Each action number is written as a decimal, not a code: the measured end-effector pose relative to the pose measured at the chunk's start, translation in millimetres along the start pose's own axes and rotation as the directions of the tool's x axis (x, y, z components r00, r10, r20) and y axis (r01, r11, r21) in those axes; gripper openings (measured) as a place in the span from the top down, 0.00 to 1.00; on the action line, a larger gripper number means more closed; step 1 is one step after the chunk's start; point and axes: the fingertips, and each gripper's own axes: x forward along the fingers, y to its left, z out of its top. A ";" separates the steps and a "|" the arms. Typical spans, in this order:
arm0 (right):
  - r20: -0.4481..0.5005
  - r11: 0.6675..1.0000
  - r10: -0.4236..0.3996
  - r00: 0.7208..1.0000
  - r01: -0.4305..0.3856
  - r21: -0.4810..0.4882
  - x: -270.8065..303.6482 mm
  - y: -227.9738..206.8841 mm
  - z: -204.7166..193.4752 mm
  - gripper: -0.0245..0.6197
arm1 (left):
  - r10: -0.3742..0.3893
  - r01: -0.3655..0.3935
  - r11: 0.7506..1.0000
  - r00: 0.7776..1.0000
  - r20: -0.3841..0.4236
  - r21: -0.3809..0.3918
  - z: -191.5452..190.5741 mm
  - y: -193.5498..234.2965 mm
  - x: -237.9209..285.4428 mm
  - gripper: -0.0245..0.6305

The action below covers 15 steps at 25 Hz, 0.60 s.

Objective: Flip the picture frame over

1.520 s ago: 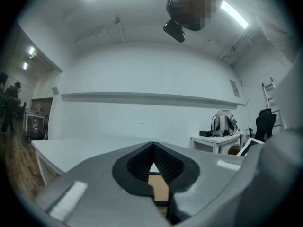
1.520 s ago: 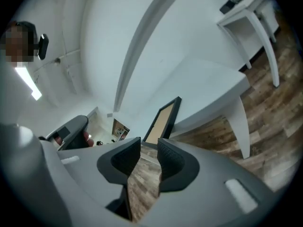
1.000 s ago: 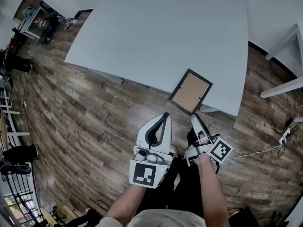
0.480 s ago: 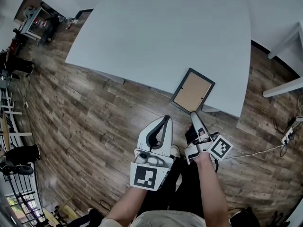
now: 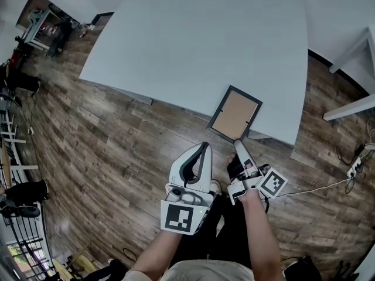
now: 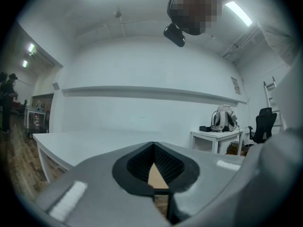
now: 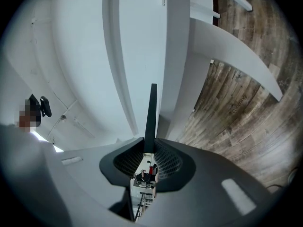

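Observation:
The picture frame (image 5: 235, 113) lies back-up on the white table (image 5: 193, 40), brown backing in a black rim, with its near corner over the table's front edge. My right gripper (image 5: 237, 143) is shut on that near corner. In the right gripper view the frame's black edge (image 7: 152, 112) runs straight up out of the right gripper (image 7: 147, 150). My left gripper (image 5: 203, 147) hangs shut and holds nothing, just left of the frame and below the table edge. A tan sliver of the frame (image 6: 156, 176) shows through the left gripper (image 6: 154, 148).
Wood floor (image 5: 117, 139) lies under both grippers. A second white table (image 5: 357, 51) stands at the right, with a power strip (image 5: 354, 167) and cable on the floor near it. A desk with a backpack (image 6: 223, 119) and an office chair (image 6: 262, 124) stand farther off.
Almost nothing differs. The right gripper has stayed at the frame's near corner, and the left gripper has held its place beside it.

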 end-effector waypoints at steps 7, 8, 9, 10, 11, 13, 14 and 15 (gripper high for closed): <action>-0.004 1.000 0.008 1.000 -0.008 -0.022 -1.2 11.8 -0.1 0.82 | 0.003 -0.003 1.000 1.000 0.017 -0.002 6.9 3.2 -2.8 0.96; -0.003 0.999 0.007 1.000 -0.007 -0.035 -2.1 14.5 1.3 0.82 | 0.004 -0.004 1.000 1.000 0.020 -0.002 8.1 3.3 -3.2 0.96; -0.003 0.999 0.004 1.000 -0.004 -0.048 -3.3 17.3 3.7 0.82 | 0.005 -0.005 1.000 1.000 0.023 -0.004 9.3 3.1 -3.1 0.96; -0.004 0.998 0.002 1.000 -0.002 -0.063 -4.6 20.1 6.6 0.82 | 0.006 -0.006 1.000 1.000 0.026 -0.006 10.4 2.6 -2.4 0.96; -0.006 0.997 -0.002 1.000 0.001 -0.077 -5.8 22.9 9.5 0.82 | 0.008 -0.008 1.000 1.000 0.028 -0.008 11.5 2.3 -1.7 0.96; -0.016 0.994 -0.011 1.000 0.010 -0.108 -8.2 28.3 12.4 0.82 | 0.016 -0.016 1.000 0.999 0.038 -0.019 14.0 3.4 -1.5 0.96; -0.021 0.992 -0.018 1.000 0.015 -0.125 -9.6 31.0 13.1 0.82 | 0.022 -0.021 0.999 0.999 0.049 -0.029 15.8 4.1 -1.8 0.96; -0.025 0.989 -0.024 0.999 0.021 -0.144 -11.3 33.9 14.4 0.82 | 0.029 -0.026 0.999 0.997 0.065 -0.045 18.7 4.2 -1.6 0.96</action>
